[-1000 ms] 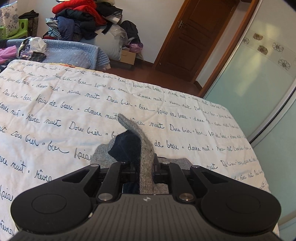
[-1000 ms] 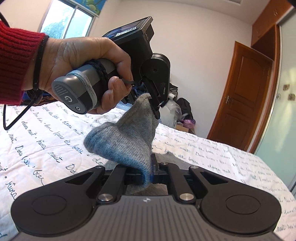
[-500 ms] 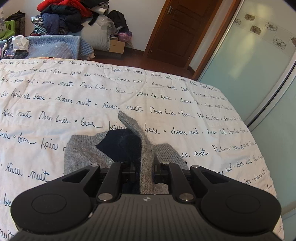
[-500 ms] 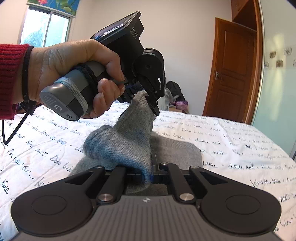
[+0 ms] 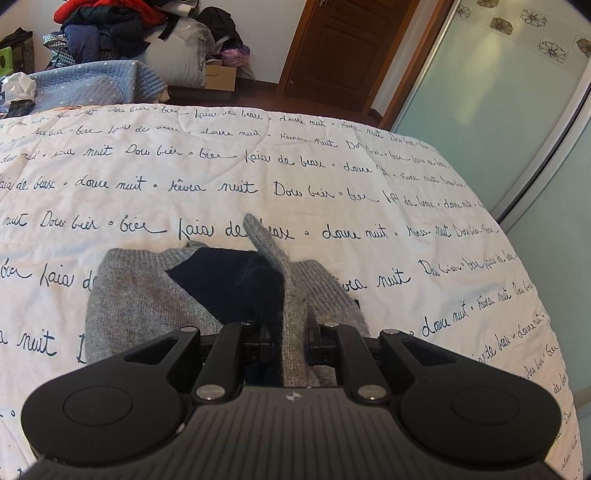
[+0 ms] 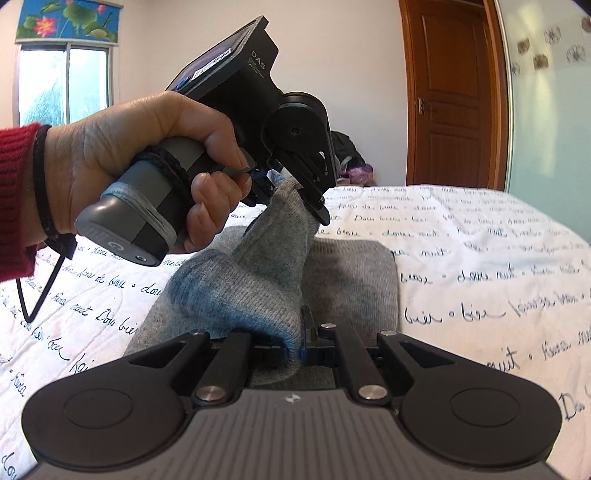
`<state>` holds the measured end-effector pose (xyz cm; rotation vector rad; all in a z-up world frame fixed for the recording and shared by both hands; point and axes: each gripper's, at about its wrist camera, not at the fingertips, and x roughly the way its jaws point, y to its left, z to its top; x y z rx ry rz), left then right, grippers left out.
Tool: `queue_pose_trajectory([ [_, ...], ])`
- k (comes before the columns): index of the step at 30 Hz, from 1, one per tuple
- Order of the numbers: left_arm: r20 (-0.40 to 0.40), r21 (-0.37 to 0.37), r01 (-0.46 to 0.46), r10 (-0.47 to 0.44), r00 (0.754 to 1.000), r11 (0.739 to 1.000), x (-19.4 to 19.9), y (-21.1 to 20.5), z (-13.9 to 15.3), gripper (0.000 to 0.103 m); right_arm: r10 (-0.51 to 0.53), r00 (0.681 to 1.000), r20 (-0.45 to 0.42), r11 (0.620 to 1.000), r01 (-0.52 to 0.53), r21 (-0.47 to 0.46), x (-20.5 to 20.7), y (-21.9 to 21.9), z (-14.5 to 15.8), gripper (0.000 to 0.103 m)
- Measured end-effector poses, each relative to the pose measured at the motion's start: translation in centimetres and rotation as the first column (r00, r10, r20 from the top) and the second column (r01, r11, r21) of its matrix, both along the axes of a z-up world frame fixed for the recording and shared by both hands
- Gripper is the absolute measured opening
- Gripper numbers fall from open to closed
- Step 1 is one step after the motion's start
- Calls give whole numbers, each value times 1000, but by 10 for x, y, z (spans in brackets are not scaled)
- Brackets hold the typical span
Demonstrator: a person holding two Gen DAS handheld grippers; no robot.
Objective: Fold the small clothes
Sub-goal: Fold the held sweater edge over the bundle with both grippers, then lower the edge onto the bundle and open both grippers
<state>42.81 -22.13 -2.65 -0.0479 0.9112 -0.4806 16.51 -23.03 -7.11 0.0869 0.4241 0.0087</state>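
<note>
A small grey knit garment [image 5: 147,299] with a dark navy inner part [image 5: 229,284] lies on the white quilt with black script [image 5: 295,184]. My left gripper [image 5: 290,339] is shut on a raised grey fold of it. In the right wrist view the left gripper [image 6: 295,192] pinches the top of the fold, and my right gripper [image 6: 295,350] is shut on the lower end of the same grey garment [image 6: 240,291]. The fold is held above the rest of the garment [image 6: 354,280], which lies flat.
The quilt's far edge is close to a blue quilted cover [image 5: 92,85] and a pile of clothes [image 5: 107,29]. A wooden door [image 5: 343,51] and a sliding glass wardrobe [image 5: 498,110] stand to the right. A window [image 6: 62,85] is at the left.
Both grippers have come down closer to the quilt with the fold still held. More of the garment now lies flat under the left gripper.
</note>
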Motion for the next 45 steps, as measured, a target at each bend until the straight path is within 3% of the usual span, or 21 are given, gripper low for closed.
queue_pose_trajectory([
  [9, -17, 17, 20, -19, 1000, 1000, 1, -16, -13, 14, -7, 999, -52, 988, 15, 152, 1, -24, -9, 7],
  [19, -36, -52, 60, -62, 997, 997, 0, -33, -13, 26, 5, 992, -126, 906, 49, 420, 1, -56, -27, 8],
  [23, -11, -71, 70, -71, 997, 995, -4, -37, -9, 29, -14, 990, -139, 914, 69, 399, -1, -58, -28, 9],
  [31, 33, -107, 47, -43, 999, 993, -6, -23, 5, 51, -30, 985, -168, 896, 101, 433, -2, -67, -33, 16],
  [36, 99, -86, 22, -13, 995, 996, -15, 4, 14, 58, -38, 983, -179, 893, 113, 436, -5, -73, -33, 22],
  [42, 151, -47, -8, 15, 988, 999, -34, 49, 16, 62, -36, 980, -197, 851, 133, 508, -18, -91, -37, 22],
  [45, 160, -49, -16, 24, 987, 999, -44, 70, 16, 62, -94, 980, -174, 845, 171, 506, -32, -102, -27, 27],
])
